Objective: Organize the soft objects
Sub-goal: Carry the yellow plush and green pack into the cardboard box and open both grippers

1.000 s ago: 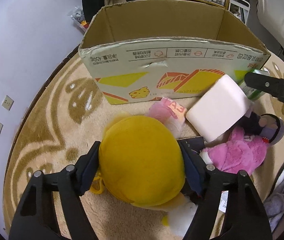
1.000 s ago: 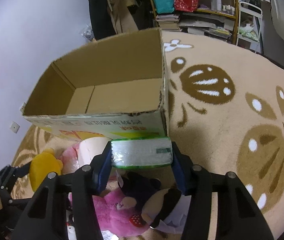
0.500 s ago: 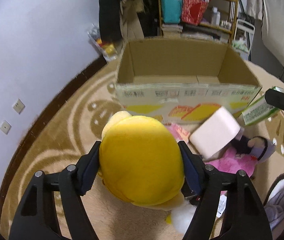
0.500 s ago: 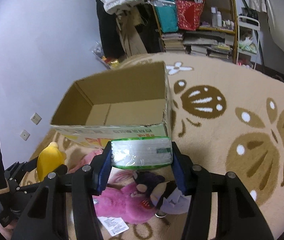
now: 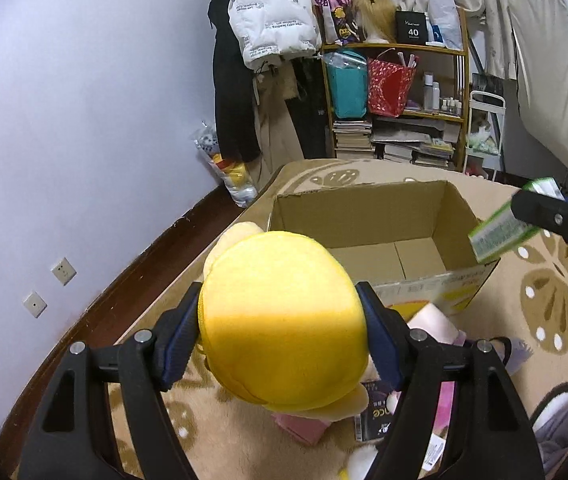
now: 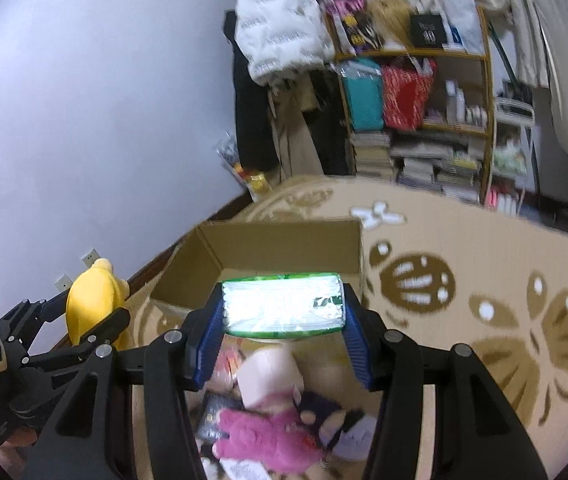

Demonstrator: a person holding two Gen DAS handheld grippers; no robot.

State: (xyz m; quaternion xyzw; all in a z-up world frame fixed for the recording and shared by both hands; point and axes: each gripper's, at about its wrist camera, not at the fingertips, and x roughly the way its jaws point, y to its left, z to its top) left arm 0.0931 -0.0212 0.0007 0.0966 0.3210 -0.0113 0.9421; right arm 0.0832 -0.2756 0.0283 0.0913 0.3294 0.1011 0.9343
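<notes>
Both grippers risen since a second ago. Left gripper (image 5: 280, 336) clamps yellow plush (image 5: 284, 328), frame centre; right gripper (image 6: 282, 312) clamps tissue pack (image 6: 282, 306). Box (image 5: 367, 216), now lower, shows open floor: drop-in likely next. Pink plush (image 6: 268, 436) on rug, bottom.

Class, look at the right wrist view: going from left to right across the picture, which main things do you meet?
Yellow plush toy → open brown cardboard box → green-edged tissue pack between the right gripper's fingers → brown flower pattern of the beige carpet.
</notes>
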